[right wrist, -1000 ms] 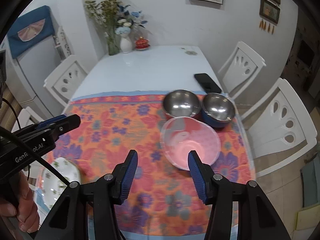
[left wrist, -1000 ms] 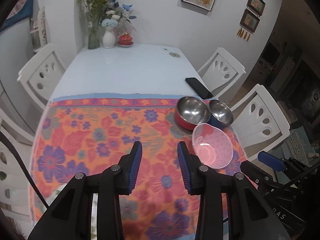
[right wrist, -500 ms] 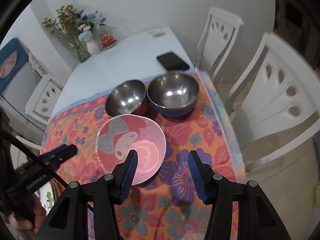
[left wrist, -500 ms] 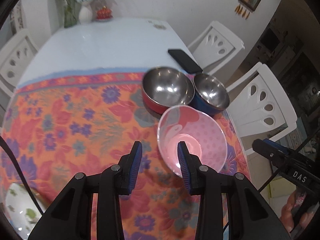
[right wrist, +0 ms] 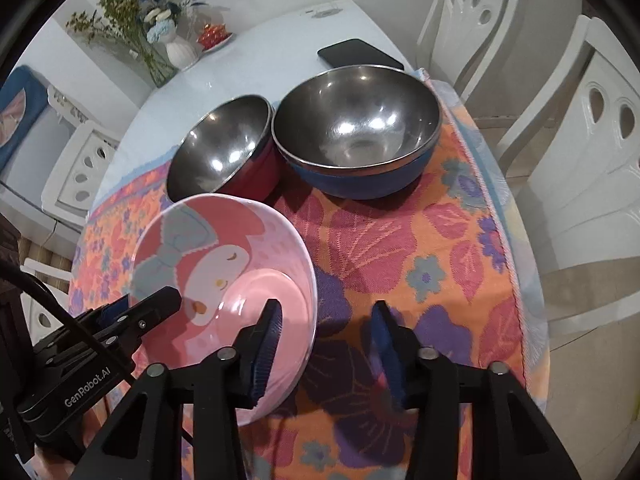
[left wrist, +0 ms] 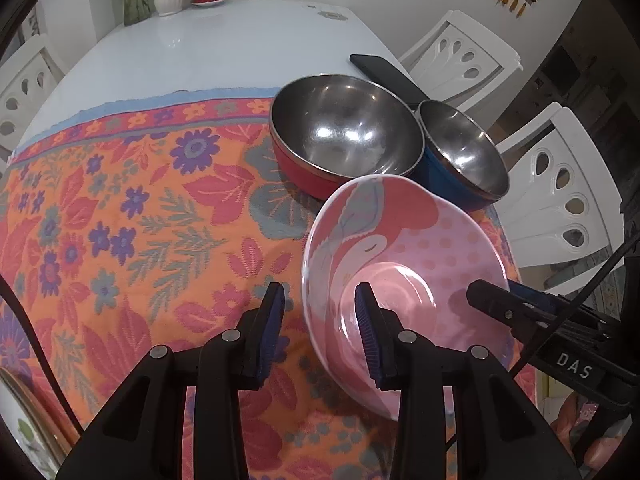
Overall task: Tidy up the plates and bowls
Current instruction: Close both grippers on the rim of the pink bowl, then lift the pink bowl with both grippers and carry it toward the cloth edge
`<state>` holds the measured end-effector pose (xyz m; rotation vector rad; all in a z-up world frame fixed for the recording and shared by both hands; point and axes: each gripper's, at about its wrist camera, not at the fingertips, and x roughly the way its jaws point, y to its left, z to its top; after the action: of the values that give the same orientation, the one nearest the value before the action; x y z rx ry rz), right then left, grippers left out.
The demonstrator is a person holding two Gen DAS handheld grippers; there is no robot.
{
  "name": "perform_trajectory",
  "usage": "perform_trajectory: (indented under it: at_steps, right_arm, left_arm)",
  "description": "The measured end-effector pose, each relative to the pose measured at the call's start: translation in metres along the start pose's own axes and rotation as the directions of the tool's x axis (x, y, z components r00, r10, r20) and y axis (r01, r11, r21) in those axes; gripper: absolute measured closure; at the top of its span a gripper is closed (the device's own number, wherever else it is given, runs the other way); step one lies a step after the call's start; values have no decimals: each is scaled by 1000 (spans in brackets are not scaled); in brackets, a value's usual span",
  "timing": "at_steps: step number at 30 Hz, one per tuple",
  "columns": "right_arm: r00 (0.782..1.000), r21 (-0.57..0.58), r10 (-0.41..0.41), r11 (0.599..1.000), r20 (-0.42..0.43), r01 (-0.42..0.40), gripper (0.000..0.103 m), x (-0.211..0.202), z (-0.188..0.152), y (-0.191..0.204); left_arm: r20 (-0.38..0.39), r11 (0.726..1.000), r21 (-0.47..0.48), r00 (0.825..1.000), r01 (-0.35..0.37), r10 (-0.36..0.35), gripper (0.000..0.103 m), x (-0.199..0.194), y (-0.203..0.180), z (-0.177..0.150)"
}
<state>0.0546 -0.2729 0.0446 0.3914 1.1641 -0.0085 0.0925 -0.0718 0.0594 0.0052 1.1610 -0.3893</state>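
Currently left gripper straddles the near-left rim of the pink cartoon-print shallow bowl, jaws apart, pads not pressing. Bowl rests on the orange floral cloth, just before the red-sided steel bowl and blue-sided steel bowl. Right gripper straddles the opposite rim, jaws closing, nothing clamped yet. Judged light, rigid, glossy-slippery; grip by the rim.

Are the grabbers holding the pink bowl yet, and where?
Not yet. The left gripper and right gripper each straddle the pink bowl's rim on opposite sides; the right's jaws are closing, pads not pressing.
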Motion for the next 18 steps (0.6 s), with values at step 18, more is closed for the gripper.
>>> perform_trajectory:
  at_steps: [18]
  right_arm:
    - [997,-36,62,997,-36,-63,87,26,-7,8]
  left_arm:
    - [12,999,34,1000,15,-16,80,19,-12,-5]
